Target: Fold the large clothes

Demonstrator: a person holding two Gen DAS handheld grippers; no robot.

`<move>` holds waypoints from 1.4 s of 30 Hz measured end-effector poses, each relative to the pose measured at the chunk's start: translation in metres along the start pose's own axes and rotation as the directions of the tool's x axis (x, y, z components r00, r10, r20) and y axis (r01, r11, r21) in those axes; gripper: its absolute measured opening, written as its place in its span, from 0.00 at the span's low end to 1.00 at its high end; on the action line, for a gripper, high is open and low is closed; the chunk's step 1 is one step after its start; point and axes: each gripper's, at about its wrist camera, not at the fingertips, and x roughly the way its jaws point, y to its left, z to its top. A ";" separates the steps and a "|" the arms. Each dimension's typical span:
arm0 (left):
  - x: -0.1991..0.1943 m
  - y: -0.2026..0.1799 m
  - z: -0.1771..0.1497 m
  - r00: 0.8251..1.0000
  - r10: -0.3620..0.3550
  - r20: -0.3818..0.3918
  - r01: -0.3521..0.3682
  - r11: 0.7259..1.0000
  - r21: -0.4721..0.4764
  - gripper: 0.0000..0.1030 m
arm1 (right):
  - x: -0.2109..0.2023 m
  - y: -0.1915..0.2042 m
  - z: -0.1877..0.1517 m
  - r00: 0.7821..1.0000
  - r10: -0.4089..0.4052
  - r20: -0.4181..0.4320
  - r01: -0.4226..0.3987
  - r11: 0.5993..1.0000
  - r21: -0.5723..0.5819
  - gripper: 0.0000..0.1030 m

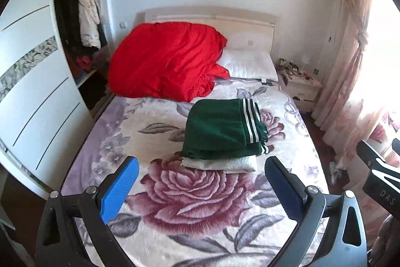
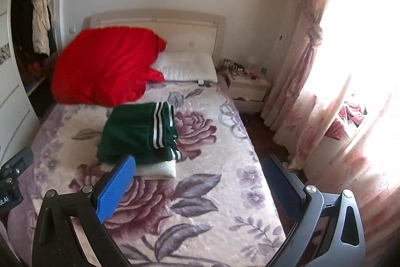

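Hovering apart over the bed [image 1: 105,147], left tool [image 1: 200,182] and right tool [image 2: 200,179] gape empty.

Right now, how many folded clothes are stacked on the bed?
2. A green garment with white stripes lies on top, and a white folded garment lies under it, in the middle of the bed. More could be hidden between them.

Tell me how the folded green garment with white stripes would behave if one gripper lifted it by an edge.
The green garment looks like soft, thick knit, so it would likely droop and unfold rather than stay flat. It rests on a folded white item, which might drag along. Its layers look bulky, so probably fairly heavy for a one-edge pinch.
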 end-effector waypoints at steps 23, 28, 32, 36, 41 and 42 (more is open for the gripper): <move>-0.108 0.001 -0.040 0.994 0.025 0.105 -0.027 1.000 0.010 1.00 | -0.191 -0.025 -0.036 0.992 0.059 0.112 -0.060 0.998 0.010 1.00; -0.110 -0.001 -0.041 0.995 0.034 0.094 -0.034 0.999 0.002 1.00 | -0.192 -0.028 -0.032 0.991 0.064 0.118 -0.064 0.998 0.001 1.00; -0.113 -0.001 -0.043 0.994 0.040 0.102 -0.039 0.999 -0.013 1.00 | -0.194 -0.029 -0.030 0.990 0.069 0.124 -0.069 0.998 -0.005 1.00; -0.117 0.002 -0.042 0.992 0.045 0.115 -0.042 0.999 -0.022 1.00 | -0.190 -0.028 -0.022 0.989 0.080 0.126 -0.079 0.997 -0.012 1.00; -0.121 0.004 -0.041 0.990 0.050 0.128 -0.048 0.999 -0.018 1.00 | -0.193 -0.024 -0.022 0.988 0.092 0.126 -0.091 0.996 -0.010 1.00; -0.122 0.004 -0.041 0.990 0.050 0.129 -0.049 0.999 -0.016 1.00 | -0.194 -0.024 -0.023 0.988 0.092 0.126 -0.092 0.996 -0.010 1.00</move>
